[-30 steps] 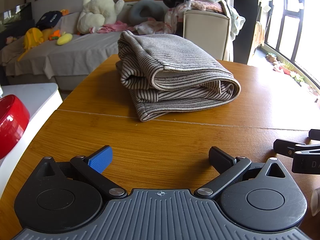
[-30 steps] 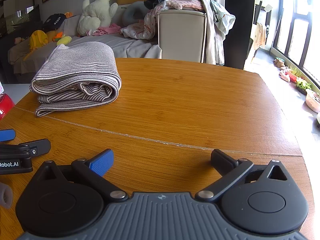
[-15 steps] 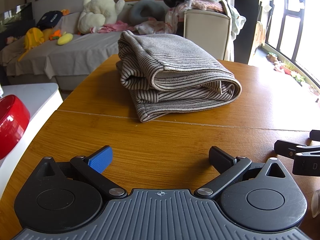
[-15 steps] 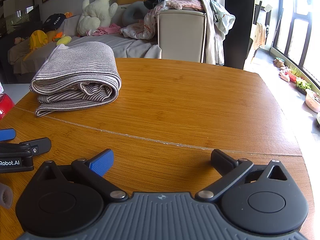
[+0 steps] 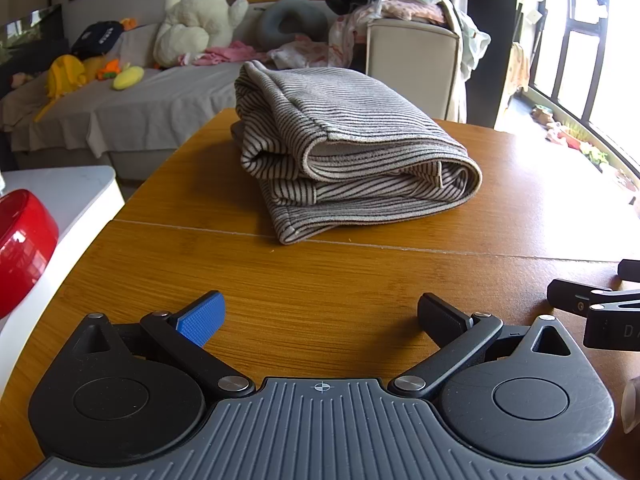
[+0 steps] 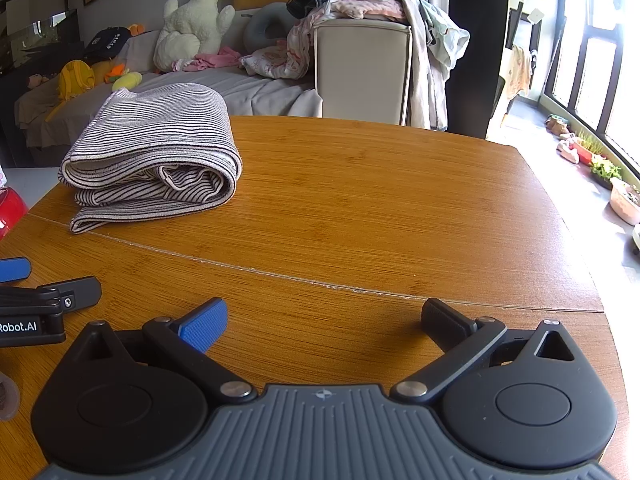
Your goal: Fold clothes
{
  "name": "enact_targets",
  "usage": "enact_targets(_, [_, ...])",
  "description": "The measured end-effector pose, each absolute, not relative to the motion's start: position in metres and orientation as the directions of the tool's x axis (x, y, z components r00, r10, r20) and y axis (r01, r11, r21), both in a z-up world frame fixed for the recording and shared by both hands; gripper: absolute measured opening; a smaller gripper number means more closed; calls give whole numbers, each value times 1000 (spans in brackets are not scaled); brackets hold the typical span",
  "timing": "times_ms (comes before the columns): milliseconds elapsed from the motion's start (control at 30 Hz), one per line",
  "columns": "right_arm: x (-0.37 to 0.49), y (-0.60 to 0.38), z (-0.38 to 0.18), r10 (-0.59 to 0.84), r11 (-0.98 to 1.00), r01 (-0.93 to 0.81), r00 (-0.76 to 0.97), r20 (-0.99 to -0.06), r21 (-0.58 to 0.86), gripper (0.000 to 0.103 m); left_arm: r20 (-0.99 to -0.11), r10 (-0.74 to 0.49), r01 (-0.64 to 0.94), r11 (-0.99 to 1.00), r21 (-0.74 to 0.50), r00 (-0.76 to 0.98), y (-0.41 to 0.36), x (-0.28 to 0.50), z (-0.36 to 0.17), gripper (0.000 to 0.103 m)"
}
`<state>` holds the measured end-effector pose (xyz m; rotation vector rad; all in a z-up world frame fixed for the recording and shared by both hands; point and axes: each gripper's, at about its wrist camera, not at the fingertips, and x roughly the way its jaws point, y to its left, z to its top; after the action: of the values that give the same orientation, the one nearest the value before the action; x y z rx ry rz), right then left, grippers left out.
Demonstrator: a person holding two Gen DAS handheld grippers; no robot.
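A grey and black striped garment (image 5: 344, 148) lies folded in a thick bundle on the wooden table (image 5: 360, 280). It also shows in the right wrist view (image 6: 152, 152) at the far left. My left gripper (image 5: 320, 316) is open and empty, low over the table, well short of the bundle. My right gripper (image 6: 324, 318) is open and empty, to the right of the left one, over bare wood. The right gripper's fingers (image 5: 580, 300) show at the right edge of the left view; the left gripper's fingers (image 6: 60, 292) show at the left edge of the right view.
A red bowl (image 5: 20, 248) sits on a white counter (image 5: 72, 196) left of the table. Behind the table stand a sofa (image 5: 140, 100) with plush toys and a beige chair (image 6: 360, 72) heaped with clothes. Windows and floor plants (image 6: 600, 168) are at the right.
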<state>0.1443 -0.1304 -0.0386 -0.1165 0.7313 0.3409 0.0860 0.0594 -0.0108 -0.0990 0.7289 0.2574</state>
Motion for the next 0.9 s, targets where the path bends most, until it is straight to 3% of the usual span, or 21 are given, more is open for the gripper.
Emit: enact_targets(900, [145,-131,-39,258,942,-335,695,-671,16,103,-669,198,-266,964,1,716,60,87,-11,103])
